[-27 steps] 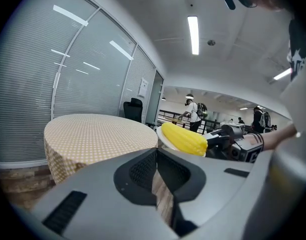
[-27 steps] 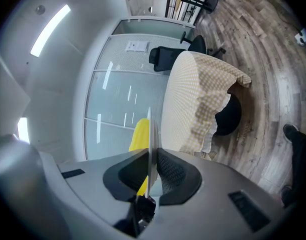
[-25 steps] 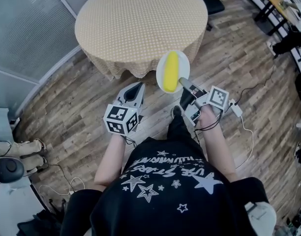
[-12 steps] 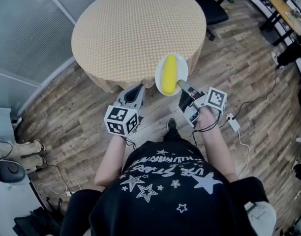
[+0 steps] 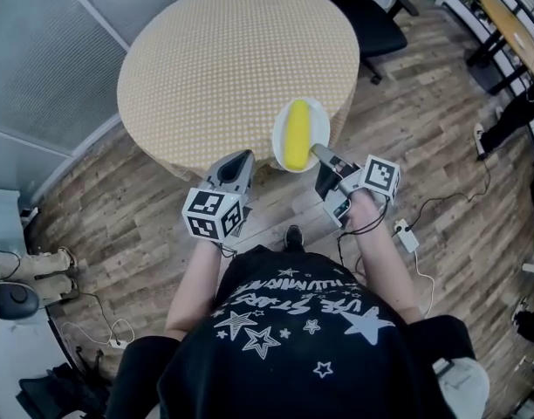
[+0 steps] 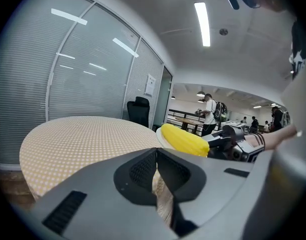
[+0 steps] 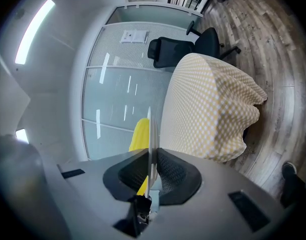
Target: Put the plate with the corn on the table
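A white plate (image 5: 312, 126) with a yellow corn cob (image 5: 296, 134) hangs in the air at the near right edge of the round table (image 5: 223, 59) with its checked yellow cloth. My right gripper (image 5: 318, 153) is shut on the plate's near rim. In the right gripper view the plate (image 7: 150, 134) shows edge-on between the jaws of the right gripper (image 7: 149, 156), with the corn (image 7: 138, 133) on its left. My left gripper (image 5: 241, 158) is shut and holds nothing, just left of the plate. In the left gripper view, the left gripper (image 6: 157, 156) points at the table (image 6: 78, 139) and the corn (image 6: 184, 139).
A black office chair (image 5: 378, 17) stands behind the table on the right. Desks (image 5: 503, 20) line the far right. A glass partition (image 5: 40, 68) runs along the left. A power strip (image 5: 404, 235) and cables lie on the wooden floor. People (image 6: 209, 115) stand far off.
The person has come closer to the table. The plate with the corn, still in the right gripper, has moved up to the table's near edge. The left gripper followed, still shut.
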The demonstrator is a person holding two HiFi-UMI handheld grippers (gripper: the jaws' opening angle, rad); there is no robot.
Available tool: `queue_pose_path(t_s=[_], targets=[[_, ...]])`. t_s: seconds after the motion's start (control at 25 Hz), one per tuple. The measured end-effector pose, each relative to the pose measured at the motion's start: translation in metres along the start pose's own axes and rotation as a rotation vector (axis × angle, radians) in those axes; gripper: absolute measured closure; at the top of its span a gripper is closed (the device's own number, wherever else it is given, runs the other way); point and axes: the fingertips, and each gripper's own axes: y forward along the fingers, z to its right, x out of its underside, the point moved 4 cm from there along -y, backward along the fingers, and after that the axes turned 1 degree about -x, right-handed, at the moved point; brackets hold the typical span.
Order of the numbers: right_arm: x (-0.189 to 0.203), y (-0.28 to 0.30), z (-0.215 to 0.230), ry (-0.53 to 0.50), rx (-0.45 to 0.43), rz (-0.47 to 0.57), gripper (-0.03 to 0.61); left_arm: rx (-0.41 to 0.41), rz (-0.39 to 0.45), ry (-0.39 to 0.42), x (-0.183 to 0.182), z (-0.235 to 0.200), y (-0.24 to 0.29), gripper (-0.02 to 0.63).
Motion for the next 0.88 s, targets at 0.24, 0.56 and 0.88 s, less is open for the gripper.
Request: queue_pose_path(t_s=[0.24,0.56,0.88], targets=[[-0.024,0.015,0.009,0.010,0.001,-0.019,0.528,-0.023,-0.013,-0.020,-0.004,-0.011,0.024,0.606],[-0.050,0.043,0.017,0.010,0.018,0.035,0.528,0.036,-0.022,-0.009,-0.015,-0.044,0.064,0.606],[-0.100,0.066,0.010,0.011,0.035,0.155,0.528,0.127,-0.015,0.020,-0.044,-0.080,0.117,0.606]])
